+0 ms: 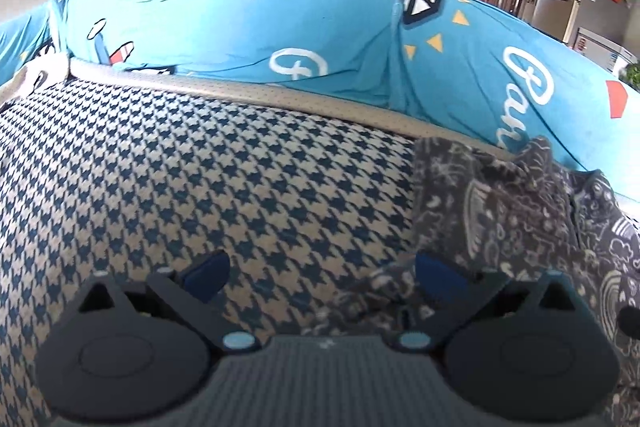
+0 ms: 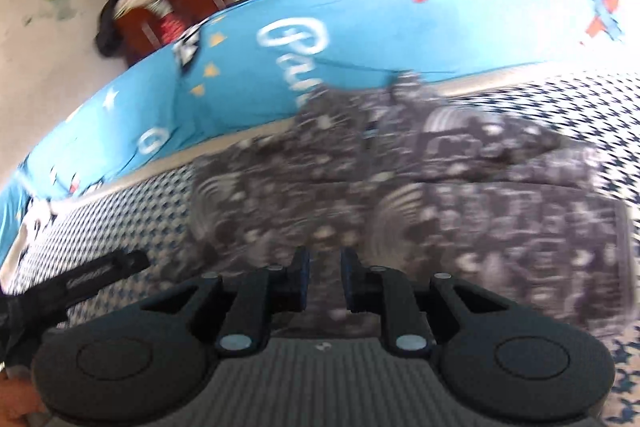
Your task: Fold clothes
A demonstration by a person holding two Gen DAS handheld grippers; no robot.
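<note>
— Wide apart, my left gripper sits at the garment edge on the cushion.
— Right gripper?
— Nearly together over its blurred middle; grip unclear. I'd pinch one layer only.

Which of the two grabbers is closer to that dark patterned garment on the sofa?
Hard to call. The left gripper is wide open, its right finger over the patterned garment edge. The right gripper, narrowly open, points over the same cloth. Neither visibly pinches it.
</note>
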